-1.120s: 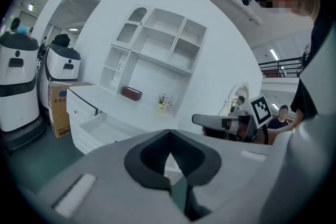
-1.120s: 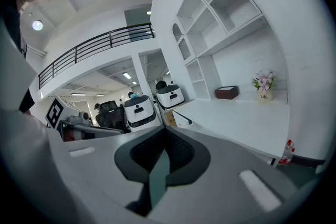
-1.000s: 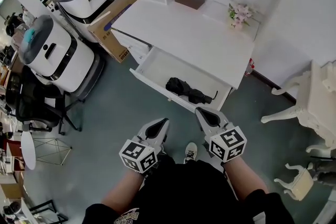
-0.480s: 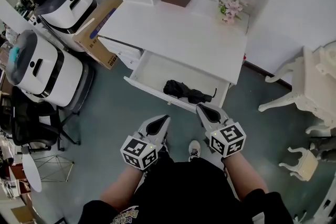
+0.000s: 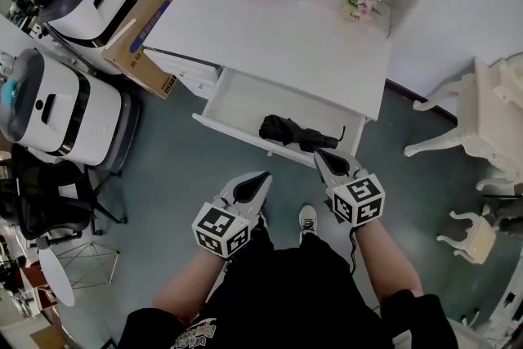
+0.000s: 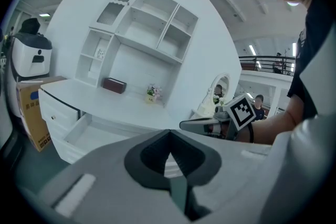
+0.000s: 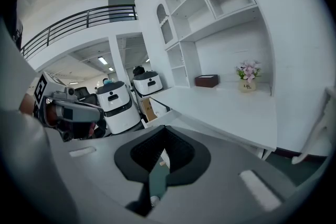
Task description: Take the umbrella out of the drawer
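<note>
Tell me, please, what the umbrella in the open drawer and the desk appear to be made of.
Umbrella: likely black fabric, matte, given its soft, crumpled folds. Desk: probably smooth white painted wood or laminate, though the picture cannot settle which; its surface is even and faintly glossy, with crisp edges.

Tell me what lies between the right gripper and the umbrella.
Only the drawer's front wall, in the head view: the shut right gripper hangs just outside it, the umbrella lies just inside.
</note>
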